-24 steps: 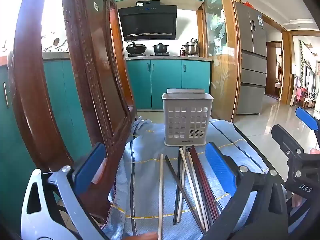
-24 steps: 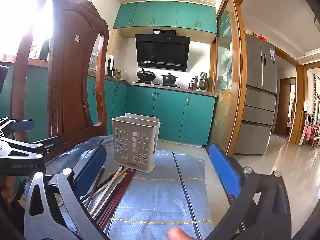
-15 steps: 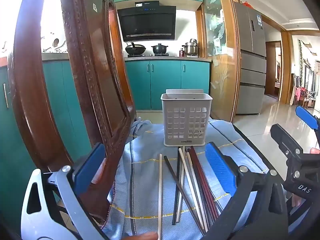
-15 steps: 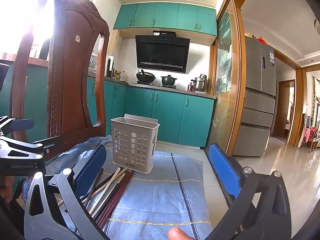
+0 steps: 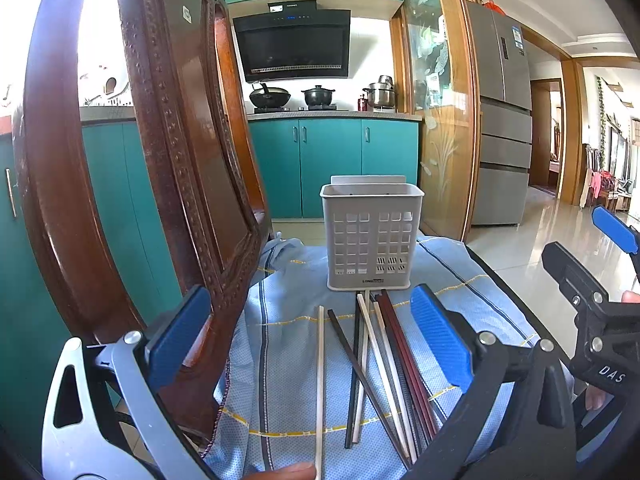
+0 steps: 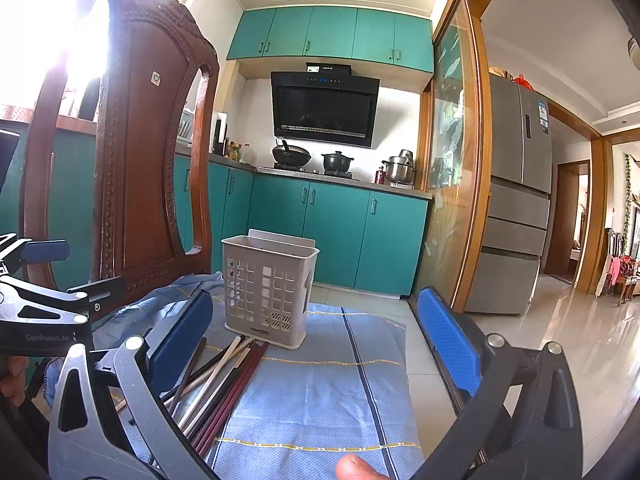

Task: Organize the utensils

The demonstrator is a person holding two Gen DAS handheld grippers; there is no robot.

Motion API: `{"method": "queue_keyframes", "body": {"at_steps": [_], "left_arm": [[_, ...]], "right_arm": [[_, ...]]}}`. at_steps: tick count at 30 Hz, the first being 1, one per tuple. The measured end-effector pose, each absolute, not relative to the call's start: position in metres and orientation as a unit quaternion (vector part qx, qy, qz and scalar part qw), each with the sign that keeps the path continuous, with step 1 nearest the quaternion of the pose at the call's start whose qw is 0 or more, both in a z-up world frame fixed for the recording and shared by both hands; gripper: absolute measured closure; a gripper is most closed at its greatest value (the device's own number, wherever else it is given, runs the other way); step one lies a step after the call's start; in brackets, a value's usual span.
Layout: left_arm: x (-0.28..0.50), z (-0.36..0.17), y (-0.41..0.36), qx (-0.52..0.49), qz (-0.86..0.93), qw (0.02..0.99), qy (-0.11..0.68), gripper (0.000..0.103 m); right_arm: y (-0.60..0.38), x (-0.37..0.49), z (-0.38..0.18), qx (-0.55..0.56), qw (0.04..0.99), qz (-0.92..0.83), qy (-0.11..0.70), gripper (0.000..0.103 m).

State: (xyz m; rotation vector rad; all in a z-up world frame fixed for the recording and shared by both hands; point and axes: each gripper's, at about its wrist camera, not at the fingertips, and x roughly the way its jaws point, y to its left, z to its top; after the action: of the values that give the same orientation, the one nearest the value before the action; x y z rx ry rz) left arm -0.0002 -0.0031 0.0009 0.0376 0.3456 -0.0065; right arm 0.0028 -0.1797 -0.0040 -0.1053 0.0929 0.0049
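Hovering with its jaws spread wide and nothing between them, the left gripper (image 5: 308, 340) sits low over the chopsticks (image 5: 380, 364), which lie loose on the blue cloth (image 5: 280, 360) just in front of the white holder (image 5: 372, 236); the right gripper (image 6: 316, 344) is likewise apart and empty, off to the side over bare cloth. Trouble seems likeliest in the pickup: the sticks overlap and cross, so closing on one could drag or scatter its neighbours, and thin sticks may slip or pivot between flat pads. A low approach could also snag the cloth or nudge the light holder over. From these angles the holder appears empty, though its floor is not visible.
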Motion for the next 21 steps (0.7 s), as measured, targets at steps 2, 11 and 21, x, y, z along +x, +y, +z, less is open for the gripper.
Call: {"method": "queue_keyframes", "body": {"at_steps": [2,11,21], "left_arm": [[-0.0003,0.0006,-0.0034,0.018,-0.004,0.985,0.172,0.003],[-0.0007,-0.0021,-0.0093,0.025,-0.006,0.985,0.173,0.003],[-0.0004,-0.0012,-0.0100,0.026,-0.005,0.985,0.173,0.003]], "right_arm": [[-0.1796,0.0022,-0.0035,-0.053,0.998,0.001,0.046,0.003],[-0.1804,0.0004,-0.0019,-0.052,0.998,0.001,0.043,0.003],[-0.1808,0.0015,-0.0040,-0.051,0.998,-0.006,0.043,0.003]]}}
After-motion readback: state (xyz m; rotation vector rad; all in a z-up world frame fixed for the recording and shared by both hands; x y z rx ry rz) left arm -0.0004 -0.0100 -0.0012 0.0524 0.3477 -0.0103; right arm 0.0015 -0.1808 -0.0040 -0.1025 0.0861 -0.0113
